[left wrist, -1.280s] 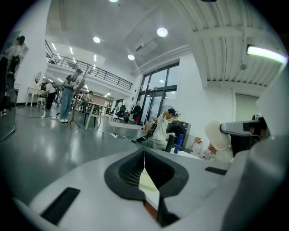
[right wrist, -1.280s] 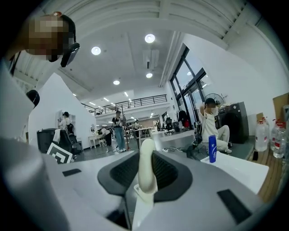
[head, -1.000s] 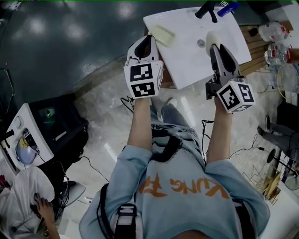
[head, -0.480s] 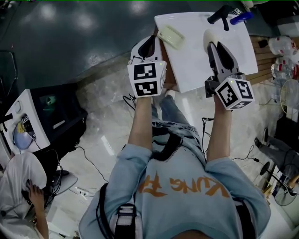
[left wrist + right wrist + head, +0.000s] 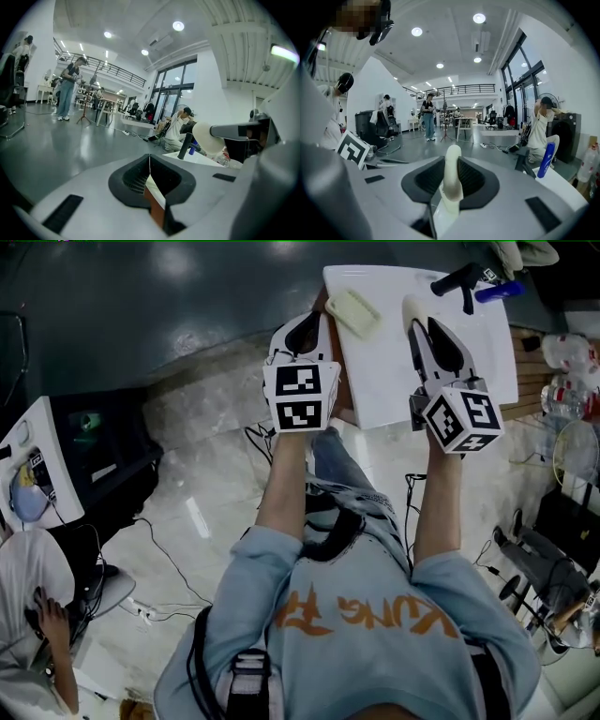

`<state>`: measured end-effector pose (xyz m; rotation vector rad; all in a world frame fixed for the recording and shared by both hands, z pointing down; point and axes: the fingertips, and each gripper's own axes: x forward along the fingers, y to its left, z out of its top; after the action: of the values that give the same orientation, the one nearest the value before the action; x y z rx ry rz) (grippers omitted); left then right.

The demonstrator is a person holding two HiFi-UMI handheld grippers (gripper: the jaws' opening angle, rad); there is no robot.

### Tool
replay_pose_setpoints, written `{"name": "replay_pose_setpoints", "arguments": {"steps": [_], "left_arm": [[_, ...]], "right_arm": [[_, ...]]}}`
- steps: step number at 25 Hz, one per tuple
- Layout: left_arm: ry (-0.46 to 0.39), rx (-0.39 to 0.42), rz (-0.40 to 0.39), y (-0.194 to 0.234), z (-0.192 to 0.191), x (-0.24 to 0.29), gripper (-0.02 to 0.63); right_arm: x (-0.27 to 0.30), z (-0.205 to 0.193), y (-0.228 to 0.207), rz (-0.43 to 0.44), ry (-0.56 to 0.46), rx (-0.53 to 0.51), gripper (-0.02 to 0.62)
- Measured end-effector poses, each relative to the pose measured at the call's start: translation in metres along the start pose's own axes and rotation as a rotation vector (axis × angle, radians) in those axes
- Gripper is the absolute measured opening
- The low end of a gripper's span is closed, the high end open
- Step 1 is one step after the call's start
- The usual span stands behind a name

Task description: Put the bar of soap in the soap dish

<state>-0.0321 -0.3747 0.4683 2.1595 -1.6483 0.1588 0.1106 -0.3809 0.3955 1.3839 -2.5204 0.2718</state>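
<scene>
We hold the bar of soap (image 5: pixel 412 309) clamped in our right gripper (image 5: pixel 421 330) above the white sink (image 5: pixel 394 381), our left gripper (image 5: pixel 302 330) closed on nothing, so setting it into the soap dish (image 5: pixel 352 312) nearby is not yet done.

A white rectangular washbasin top (image 5: pixel 394 381) is carrying a pale green rectangular soap dish (image 5: pixel 352 311) near its far left corner, with a black tap (image 5: pixel 459 282) and a blue bottle (image 5: pixel 499 292) standing along its far edge.
</scene>
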Motion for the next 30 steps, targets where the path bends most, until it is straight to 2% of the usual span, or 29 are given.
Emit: {"name": "replay_pose_setpoints", "arguments": {"steps": [7,14,26,30], "left_arm": [[0.021,-0.033,0.033,0.013,-0.01,0.006,0.023],[0.033,-0.06,0.079,0.035,-0.017,0.007,0.021],[0.063,-0.091,0.132,0.064,-0.032,0.006,0.021],[0.082,-0.09,0.134,0.068,-0.037,0.008,0.021]], "right_arm": [[0.04,-0.026,0.009,0.044,0.117,-0.161,0.107],[0.075,-0.061,0.013,0.084,0.228,-0.24,0.107],[0.122,-0.126,0.014,0.084,0.452,-0.492,0.107],[0.132,-0.138,0.01,0.078,0.487,-0.559,0.107]]}}
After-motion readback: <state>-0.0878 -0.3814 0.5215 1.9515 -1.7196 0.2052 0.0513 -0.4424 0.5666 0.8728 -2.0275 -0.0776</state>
